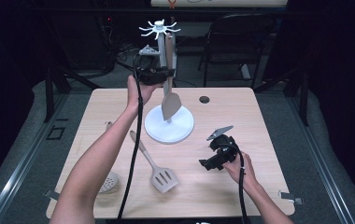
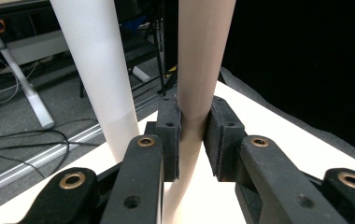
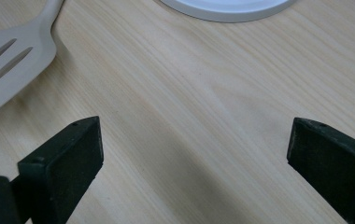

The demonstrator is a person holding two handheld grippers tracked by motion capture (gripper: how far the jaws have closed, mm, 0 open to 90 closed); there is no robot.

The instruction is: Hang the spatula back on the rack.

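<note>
Left gripper (image 1: 159, 74) is clamping the solid spatula's handle (image 2: 199, 70) beside the white rack's post (image 2: 98, 70), nearly hung. Slotted spatula (image 1: 159, 172) and skimmer (image 1: 108, 182) are lying on the table (image 1: 241, 116), seemingly pending. Right gripper (image 3: 194, 154) is hovering spread, empty.

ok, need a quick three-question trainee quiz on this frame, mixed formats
1. True or false: the left tool is shut on the handle of the beige solid spatula beside the white utensil stand's pole.
2. Which lies flat on the light wooden table? A) beige slotted spatula B) beige solid spatula C) white utensil stand
3. Fill in: the right tool is ____ above bare tabletop.

Key: 1 true; 2 A; 3 open
</note>
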